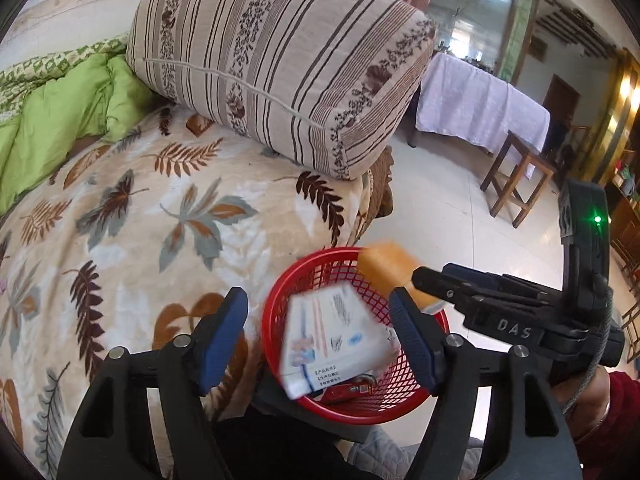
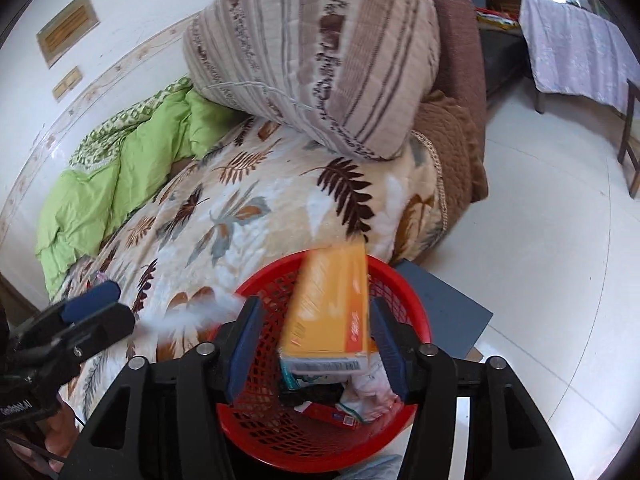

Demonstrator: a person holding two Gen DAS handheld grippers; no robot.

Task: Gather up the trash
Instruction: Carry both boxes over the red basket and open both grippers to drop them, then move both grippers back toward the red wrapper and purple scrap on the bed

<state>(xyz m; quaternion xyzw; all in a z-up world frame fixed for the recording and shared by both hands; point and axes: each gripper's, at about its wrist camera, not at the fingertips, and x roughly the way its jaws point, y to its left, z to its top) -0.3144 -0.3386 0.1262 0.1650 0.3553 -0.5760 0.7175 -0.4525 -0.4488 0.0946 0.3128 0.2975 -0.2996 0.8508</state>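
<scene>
Left gripper [image 1: 318,336]: jaws apart, holding nothing. Right gripper [image 2: 314,342]: jaws apart, an orange box [image 2: 332,308], blurred, between them without visible contact. Both grippers hang over a red mesh basket [image 2: 256,436], which holds a white box [image 1: 332,332] and other packets. Beyond the basket lies a leaf-patterned blanket [image 1: 132,216] on the bed, then a striped pillow [image 1: 280,64].

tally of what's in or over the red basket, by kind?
Red basket: 1
Boxes, both blurred over the basket: 2, white box and orange box
Trash already inside, partly hidden: at least 2, red packet and white wrapper
Total: at least 5
</scene>
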